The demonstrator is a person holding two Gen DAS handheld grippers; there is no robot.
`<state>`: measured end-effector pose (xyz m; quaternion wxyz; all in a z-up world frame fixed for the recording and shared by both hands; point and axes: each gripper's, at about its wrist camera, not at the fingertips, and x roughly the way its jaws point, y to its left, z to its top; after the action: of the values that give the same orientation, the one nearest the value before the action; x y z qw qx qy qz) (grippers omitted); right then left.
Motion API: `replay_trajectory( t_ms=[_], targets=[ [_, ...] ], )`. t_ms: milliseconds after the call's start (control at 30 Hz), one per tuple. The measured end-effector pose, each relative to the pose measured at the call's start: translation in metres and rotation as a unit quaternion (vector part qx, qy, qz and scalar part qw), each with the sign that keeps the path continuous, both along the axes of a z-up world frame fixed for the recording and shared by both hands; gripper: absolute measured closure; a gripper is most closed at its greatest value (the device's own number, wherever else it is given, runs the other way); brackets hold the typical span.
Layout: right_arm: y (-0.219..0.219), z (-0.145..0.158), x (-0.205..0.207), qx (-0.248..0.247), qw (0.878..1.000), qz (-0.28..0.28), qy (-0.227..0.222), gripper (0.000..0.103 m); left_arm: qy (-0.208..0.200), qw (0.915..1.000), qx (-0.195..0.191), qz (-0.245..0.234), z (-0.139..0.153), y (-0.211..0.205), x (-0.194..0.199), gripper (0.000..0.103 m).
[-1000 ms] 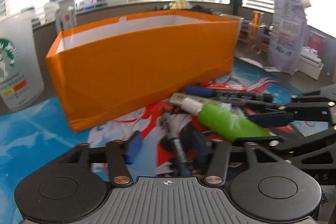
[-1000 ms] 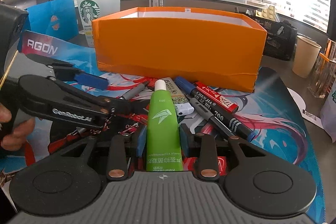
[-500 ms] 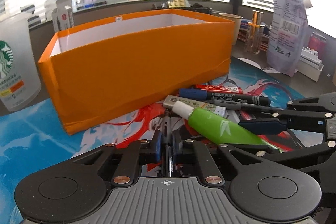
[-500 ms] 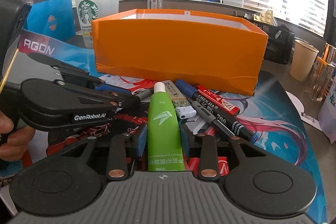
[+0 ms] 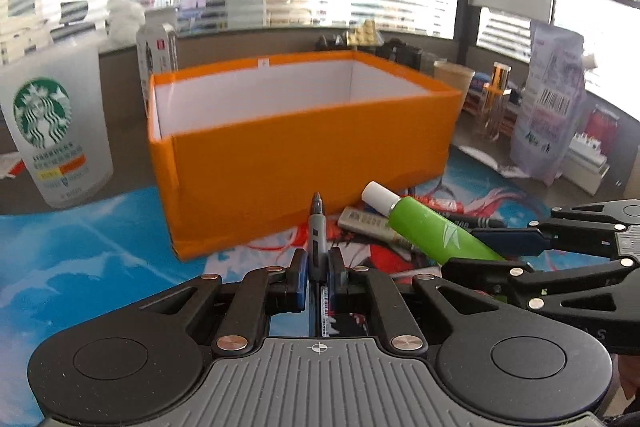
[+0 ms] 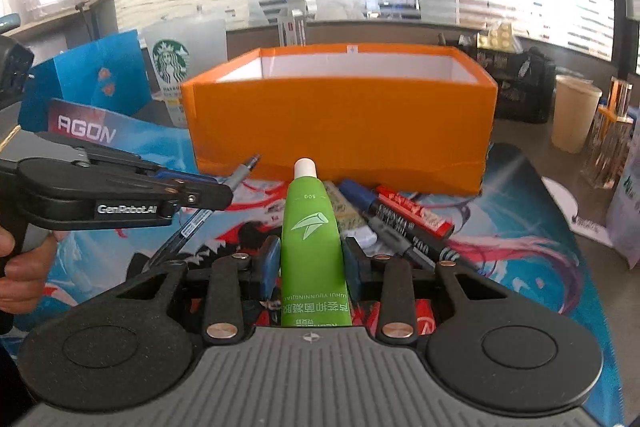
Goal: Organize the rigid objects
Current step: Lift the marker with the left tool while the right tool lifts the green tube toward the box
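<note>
From left to right we read an "AGON" print [image 6: 86,133] on the colourful desk mat [image 6: 516,227], the Starbucks logo on a frosted cup [image 5: 56,131], "GenRobot.AI" on the side of the left gripper [image 5: 317,269] as the right wrist view shows it, "500" and a line of Chinese characters on the green tube [image 6: 312,247], and "700" on a black marker [image 6: 404,231] that lies beside a red one [image 6: 416,213].

The green tube is soft-looking plastic with a white screw cap and a pale leaf mark. We hold it in the right gripper [image 6: 312,267], jaws partly closed with both blue pads pressed on its flanks, cap aimed at the orange box [image 6: 340,131]. The box is open-topped, white inside, and stands on the mat just behind the pile of markers.

The left gripper has its jaws almost fully together, clamped on a slim grey pen [image 5: 318,239] whose tip sticks out forward and upward toward the box's near wall.

A second ago the left jaws stood apart above the pen as it lay on the mat; half a second ago they had closed on it, and now we have it lifted clear, tilted up. The right gripper's grip on the tube looks unchanged.
</note>
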<state>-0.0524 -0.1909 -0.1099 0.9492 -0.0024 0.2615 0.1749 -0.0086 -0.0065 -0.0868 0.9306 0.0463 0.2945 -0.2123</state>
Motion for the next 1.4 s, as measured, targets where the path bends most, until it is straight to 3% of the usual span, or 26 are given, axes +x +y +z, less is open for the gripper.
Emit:
replay_trajectory(
  t_ms=[300,667,1400],
  targets=[
    [0.003,0.028,-0.002,0.002,0.999,0.008,-0.036,0.072,-0.027,0.9993,-0.010,0.023,0.032,0.007,0.004,0.095],
    [0.005,0.036,0.001,-0.007,0.999,0.012,-0.051,0.072,-0.030,0.9991,-0.013,0.027,0.035,0.004,0.009,0.095],
    [-0.004,0.061,0.028,-0.002,0.996,-0.008,-0.086,0.072,-0.060,0.9972,-0.036,0.025,0.069,0.006,0.034,0.095]
  ],
)
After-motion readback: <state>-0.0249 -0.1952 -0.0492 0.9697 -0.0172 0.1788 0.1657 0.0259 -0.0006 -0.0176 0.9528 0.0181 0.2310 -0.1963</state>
